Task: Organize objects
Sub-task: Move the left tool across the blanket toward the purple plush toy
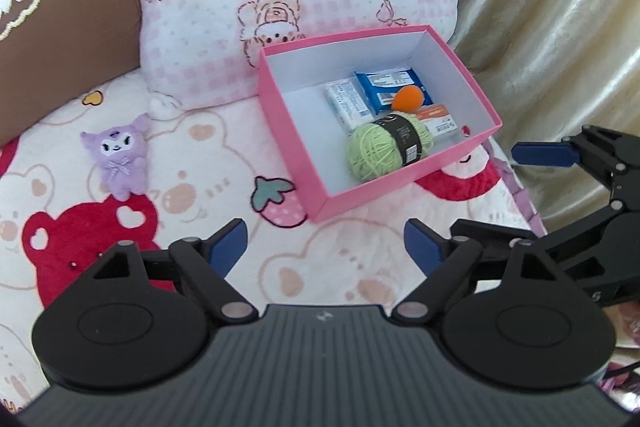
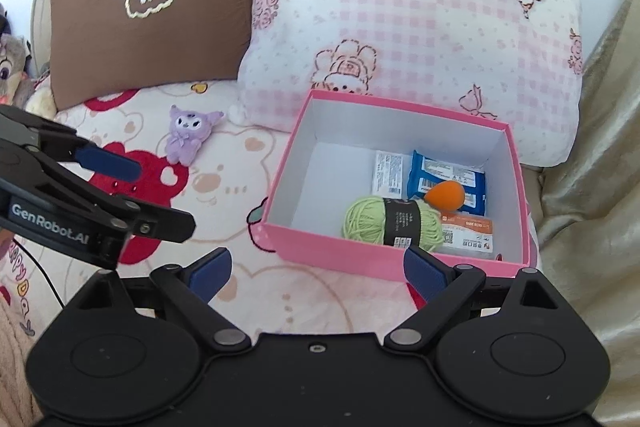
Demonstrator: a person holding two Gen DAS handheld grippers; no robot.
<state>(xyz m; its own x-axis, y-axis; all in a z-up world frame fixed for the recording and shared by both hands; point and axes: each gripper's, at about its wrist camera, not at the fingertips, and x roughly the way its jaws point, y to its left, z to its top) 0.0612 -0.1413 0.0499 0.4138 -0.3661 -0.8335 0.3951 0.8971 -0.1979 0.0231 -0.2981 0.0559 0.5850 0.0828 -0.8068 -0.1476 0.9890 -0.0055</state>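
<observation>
A pink box (image 1: 303, 163) (image 2: 340, 253) lies open on the bear-print blanket. Inside it are a green yarn ball (image 1: 380, 151) (image 2: 360, 223), an orange egg-shaped sponge (image 1: 408, 99) (image 2: 444, 195), a blue packet (image 1: 384, 83) (image 2: 440, 167), a white packet (image 1: 346, 101) and an orange-and-white carton (image 2: 468, 233). To the box's left, a small purple plush toy (image 1: 118, 159) (image 2: 186, 135) lies on the blanket. My left gripper (image 1: 325, 243) (image 2: 164, 195) hovers open and empty in front of the box. My right gripper (image 2: 317, 263) (image 1: 484, 189) is open too, empty, at the box's near edge.
A brown cushion (image 2: 148, 11) and a pink checked pillow (image 2: 400, 7) lean behind the box. Beige shiny fabric (image 1: 552, 27) drapes along the right side. More soft toys (image 2: 12, 67) sit at the far left edge. The blanket (image 1: 224, 155) spreads between plush and box.
</observation>
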